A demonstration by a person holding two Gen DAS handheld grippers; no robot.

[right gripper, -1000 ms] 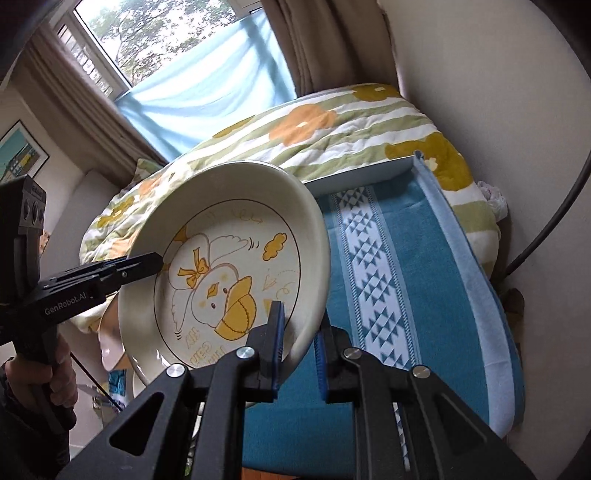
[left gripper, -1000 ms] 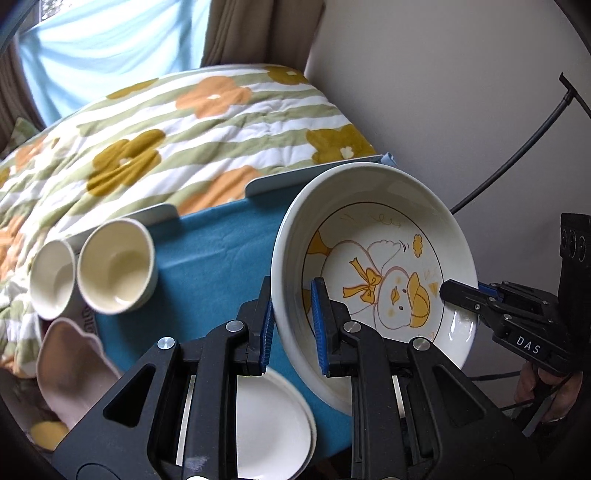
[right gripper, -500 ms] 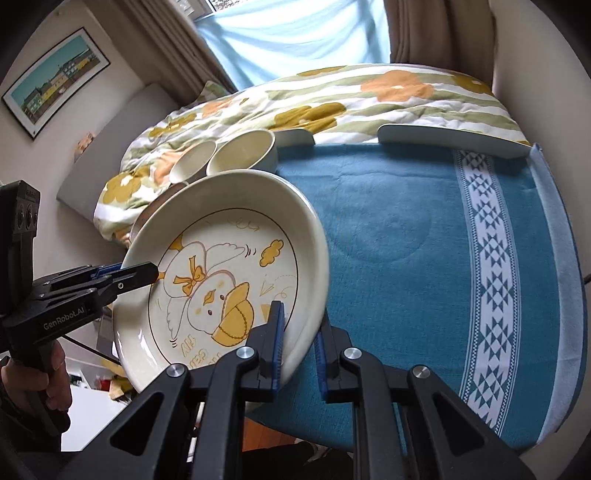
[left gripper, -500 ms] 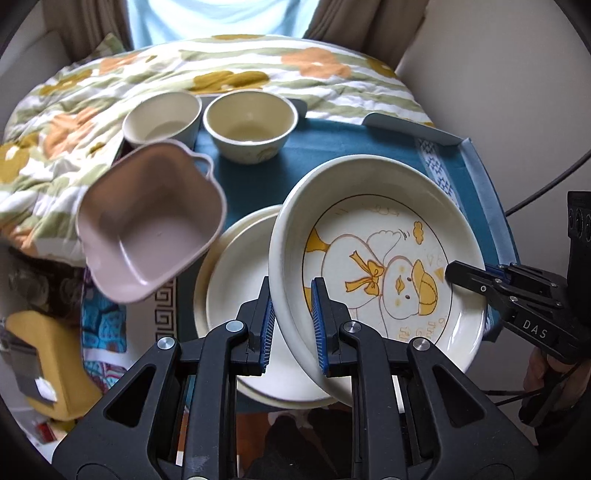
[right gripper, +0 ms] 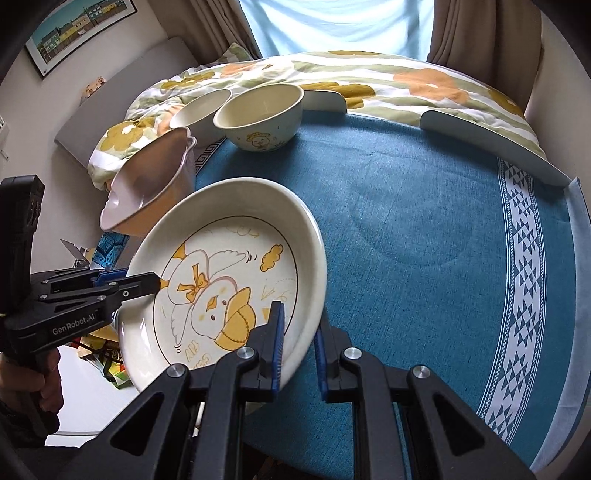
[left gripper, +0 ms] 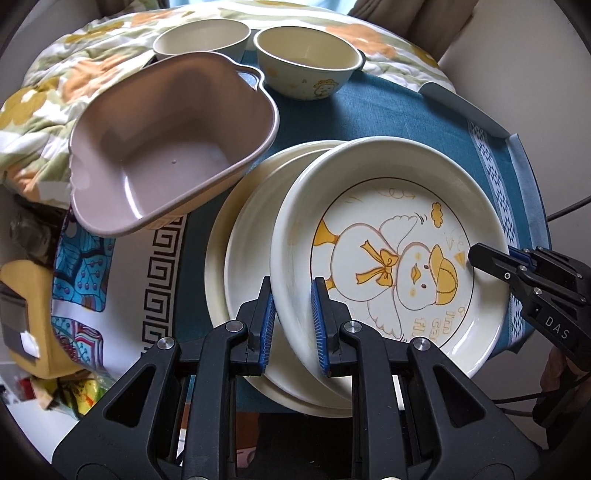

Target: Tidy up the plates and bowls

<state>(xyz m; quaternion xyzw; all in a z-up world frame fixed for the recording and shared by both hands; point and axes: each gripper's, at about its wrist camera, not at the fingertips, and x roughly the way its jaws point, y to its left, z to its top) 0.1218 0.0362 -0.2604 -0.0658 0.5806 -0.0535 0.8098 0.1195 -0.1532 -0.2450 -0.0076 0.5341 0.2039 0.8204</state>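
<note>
Cream duck-print plate, teal tablecloth, mauve bowl

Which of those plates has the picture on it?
The duck plate, the one both grippers are holding by its rim. It shows a yellow-hatted duck with a bow; the cream plates stacked underneath it look plain.

Table cover: a teal woven cloth with a white diamond-patterned band near its right edge.
Bedding: a quilted white duvet with green stripes and orange and mustard flowers, lying just behind the cloth.
Window: pale blue sheer fabric between brown curtains.
Wall: a framed picture of coloured houses, upper left.
Left side: a patterned blue and white fabric with a black key border, beside a mustard-yellow object.
</note>
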